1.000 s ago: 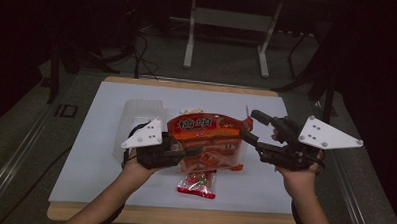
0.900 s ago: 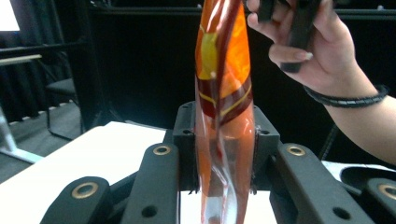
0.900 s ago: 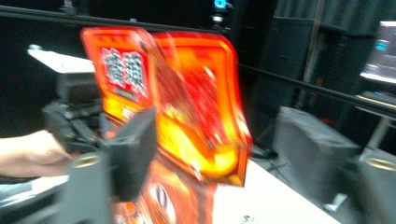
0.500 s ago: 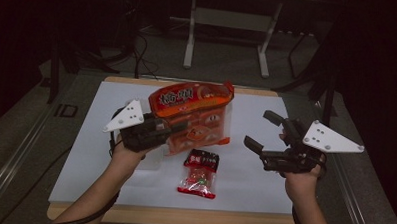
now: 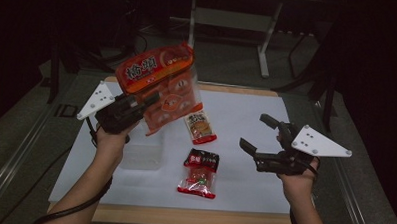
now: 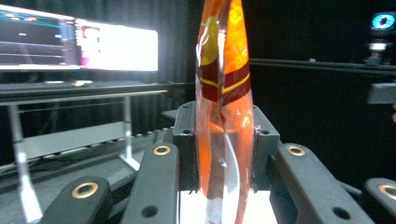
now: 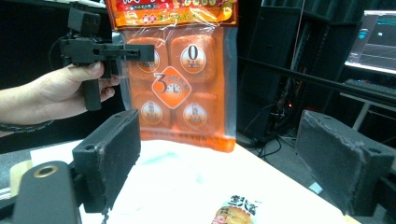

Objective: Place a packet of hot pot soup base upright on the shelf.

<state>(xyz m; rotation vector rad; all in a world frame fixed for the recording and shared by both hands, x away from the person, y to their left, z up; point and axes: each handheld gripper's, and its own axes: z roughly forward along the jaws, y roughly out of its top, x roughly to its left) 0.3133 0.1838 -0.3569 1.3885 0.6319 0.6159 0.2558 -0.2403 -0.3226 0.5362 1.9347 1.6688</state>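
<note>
Left tongs [image 5: 149,98] clamp the orange bag [image 5: 162,90] upright, label end up.

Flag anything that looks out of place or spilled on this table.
Two small snack packets lie loose and askew on the white table, below the big orange bag that the left gripper holds up tilted. They look dropped out. Right gripper is open.

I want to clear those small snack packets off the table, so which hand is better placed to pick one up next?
Right. The right gripper is open and holds nothing, low over the table near the small packets. The left gripper is shut on the big orange bag, held up in the air.
</note>
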